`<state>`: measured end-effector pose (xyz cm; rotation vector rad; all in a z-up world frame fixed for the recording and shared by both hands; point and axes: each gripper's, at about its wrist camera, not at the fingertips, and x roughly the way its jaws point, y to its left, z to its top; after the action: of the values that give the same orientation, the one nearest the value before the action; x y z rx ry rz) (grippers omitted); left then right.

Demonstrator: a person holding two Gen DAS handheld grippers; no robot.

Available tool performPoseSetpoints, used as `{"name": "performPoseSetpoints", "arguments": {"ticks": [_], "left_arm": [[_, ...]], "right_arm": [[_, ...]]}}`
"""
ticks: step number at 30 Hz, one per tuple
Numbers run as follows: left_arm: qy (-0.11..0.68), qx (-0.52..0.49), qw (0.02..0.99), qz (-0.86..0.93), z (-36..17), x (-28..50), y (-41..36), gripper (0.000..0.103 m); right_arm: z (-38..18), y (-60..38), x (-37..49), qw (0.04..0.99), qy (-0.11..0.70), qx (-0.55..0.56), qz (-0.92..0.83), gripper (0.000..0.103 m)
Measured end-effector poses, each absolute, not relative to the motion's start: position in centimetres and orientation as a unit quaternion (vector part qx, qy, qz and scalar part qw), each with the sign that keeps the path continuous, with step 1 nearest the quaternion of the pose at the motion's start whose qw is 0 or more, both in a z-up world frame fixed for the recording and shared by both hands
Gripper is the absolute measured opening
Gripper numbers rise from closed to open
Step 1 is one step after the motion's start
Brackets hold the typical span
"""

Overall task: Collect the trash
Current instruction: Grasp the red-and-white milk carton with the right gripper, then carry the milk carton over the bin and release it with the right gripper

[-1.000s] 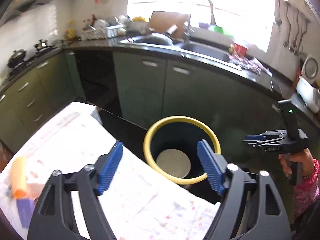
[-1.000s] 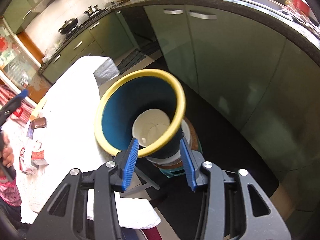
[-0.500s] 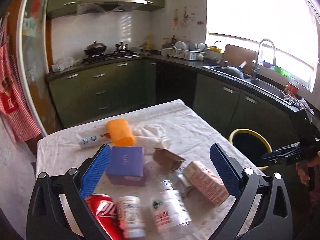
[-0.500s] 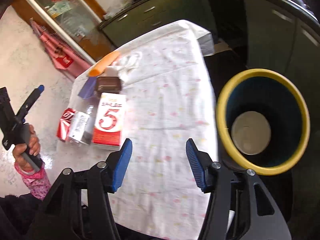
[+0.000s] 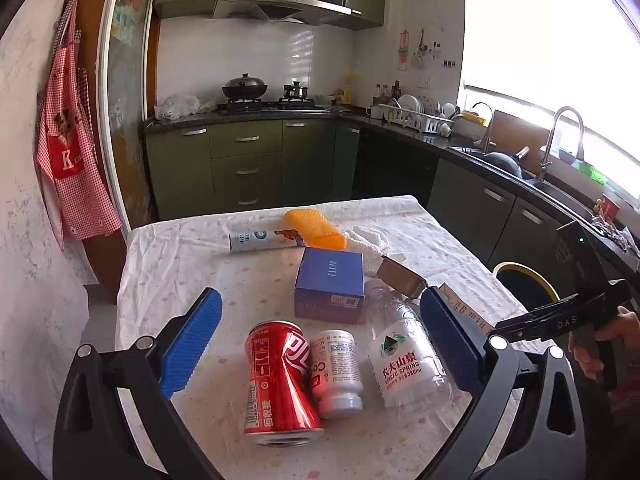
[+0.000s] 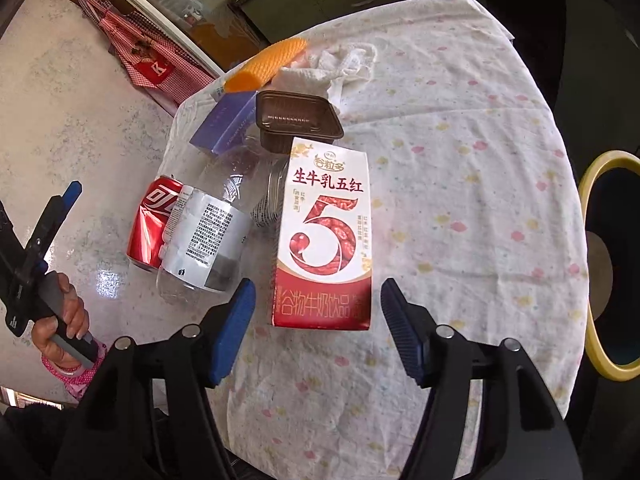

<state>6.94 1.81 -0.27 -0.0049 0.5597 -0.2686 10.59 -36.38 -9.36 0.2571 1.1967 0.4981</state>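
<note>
Trash lies on a table with a flowered cloth [image 5: 180, 264]. A dented red can [image 5: 280, 376], a small white bottle [image 5: 336, 372] and a clear water bottle [image 5: 404, 356] lie between the fingers of my open, empty left gripper [image 5: 320, 340]. My right gripper [image 6: 318, 320] is open and empty, just short of a red-and-white milk carton [image 6: 326, 236]. A brown plastic tray [image 6: 296, 124], a blue box [image 5: 330, 284], an orange roll [image 5: 316, 234] and a tube [image 5: 260, 240] lie farther back. The yellow-rimmed bin [image 6: 608, 264] stands beside the table.
A crumpled white cloth [image 6: 332, 68] lies behind the tray. Green kitchen cabinets [image 5: 248, 168], a stove and a sink counter run behind and to the right of the table. A red checked apron [image 5: 68, 156] hangs on the left wall.
Both grippers have swung away from the bin and back over the table. The left now hovers over the can and bottles, the right has closed in on the milk carton.
</note>
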Motion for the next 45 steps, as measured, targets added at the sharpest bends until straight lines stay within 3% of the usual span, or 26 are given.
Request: {"name": "performPoseSetpoints", "arguments": {"ticks": [7,9,13,23,30,45], "left_arm": [[0.283,-0.002,0.951,-0.124,-0.3,6.5,1.9,0.098],[0.284,-0.003,0.951,-0.123,-0.4,6.5,2.0,0.098],[0.286,-0.002,0.950,-0.122,-0.6,6.4,1.8,0.098],[0.286,0.008,0.949,-0.129,-0.5,6.5,0.6,0.098],[0.290,0.019,0.947,-0.140,-0.6,6.6,-0.7,0.098],[0.310,0.044,0.934,-0.173,-1.6,7.2,-4.5,0.098]], "right_arm": [[-10.4,-35.8,11.1,0.788,0.561,0.113,0.226,0.062],[-10.6,-35.6,11.1,0.786,0.564,0.111,0.228,0.056],[-10.6,-35.4,10.8,0.789,0.558,0.110,0.232,0.054],[-7.5,-37.5,7.6,0.829,0.510,0.092,0.213,0.050],[-5.4,-45.7,6.8,0.876,0.464,0.108,0.080,0.050],[-11.8,-59.3,11.0,0.846,0.496,0.158,-0.113,0.050]]}}
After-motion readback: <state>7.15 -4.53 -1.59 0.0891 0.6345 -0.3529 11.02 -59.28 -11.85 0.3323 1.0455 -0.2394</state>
